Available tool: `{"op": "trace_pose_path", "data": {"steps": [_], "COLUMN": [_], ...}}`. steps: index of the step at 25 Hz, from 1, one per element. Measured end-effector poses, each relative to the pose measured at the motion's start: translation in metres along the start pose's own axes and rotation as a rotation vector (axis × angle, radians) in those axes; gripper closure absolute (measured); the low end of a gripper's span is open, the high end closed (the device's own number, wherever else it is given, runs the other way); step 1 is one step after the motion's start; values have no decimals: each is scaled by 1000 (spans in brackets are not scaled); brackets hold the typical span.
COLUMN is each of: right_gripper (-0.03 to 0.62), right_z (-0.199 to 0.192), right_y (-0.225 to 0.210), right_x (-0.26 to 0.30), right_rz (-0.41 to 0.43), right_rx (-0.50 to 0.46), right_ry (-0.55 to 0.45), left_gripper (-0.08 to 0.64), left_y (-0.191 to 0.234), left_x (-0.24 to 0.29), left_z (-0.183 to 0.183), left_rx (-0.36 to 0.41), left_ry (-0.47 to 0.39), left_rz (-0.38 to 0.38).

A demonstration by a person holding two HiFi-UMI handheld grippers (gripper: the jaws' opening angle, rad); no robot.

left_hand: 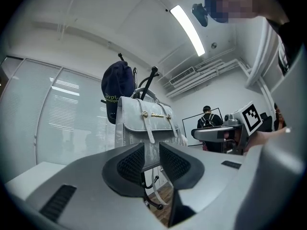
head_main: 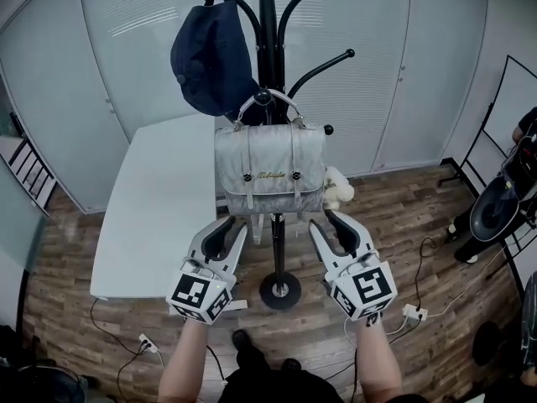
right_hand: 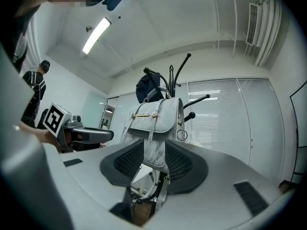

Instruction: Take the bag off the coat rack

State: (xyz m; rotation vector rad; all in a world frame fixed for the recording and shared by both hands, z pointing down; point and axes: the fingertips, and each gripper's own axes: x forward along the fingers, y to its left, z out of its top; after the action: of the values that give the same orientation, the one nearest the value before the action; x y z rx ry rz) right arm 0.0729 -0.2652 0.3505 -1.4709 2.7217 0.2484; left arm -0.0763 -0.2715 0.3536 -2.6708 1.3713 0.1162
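Observation:
A light grey satchel bag (head_main: 268, 170) hangs by its handle from a hook of the black coat rack (head_main: 268, 23); a navy cap (head_main: 210, 57) hangs beside it on an upper left hook. My left gripper (head_main: 235, 225) is just below the bag's left bottom corner, and my right gripper (head_main: 323, 221) sits below its right corner. Both are open and hold nothing. In the left gripper view the bag (left_hand: 144, 123) shows beyond the parted jaws of my left gripper (left_hand: 152, 159). The right gripper view likewise shows the bag (right_hand: 156, 121) past my right gripper (right_hand: 154, 159).
A white table (head_main: 151, 200) stands left of the rack. The rack's round base (head_main: 279, 290) rests on the wood floor between my arms. A small plush toy (head_main: 337, 190) hangs at the bag's right side. A person in black (left_hand: 207, 121) stands further back.

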Motion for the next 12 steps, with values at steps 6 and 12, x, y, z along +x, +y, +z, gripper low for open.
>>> {"op": "trace_pose_path", "data": {"steps": [6, 12], "right_gripper": [420, 327], "right_z": [4, 1], "right_y": [-7, -15], "right_x": [14, 29], "right_rz": [-23, -20], "right_rx": [-10, -7], "right_ry": [9, 33], "left_gripper": [416, 297], "left_y": [22, 34], "left_x": [9, 26], "left_z": [2, -2], "left_rx": [-9, -22], "left_ry": [-8, 4], "left_rz": [1, -21]}}
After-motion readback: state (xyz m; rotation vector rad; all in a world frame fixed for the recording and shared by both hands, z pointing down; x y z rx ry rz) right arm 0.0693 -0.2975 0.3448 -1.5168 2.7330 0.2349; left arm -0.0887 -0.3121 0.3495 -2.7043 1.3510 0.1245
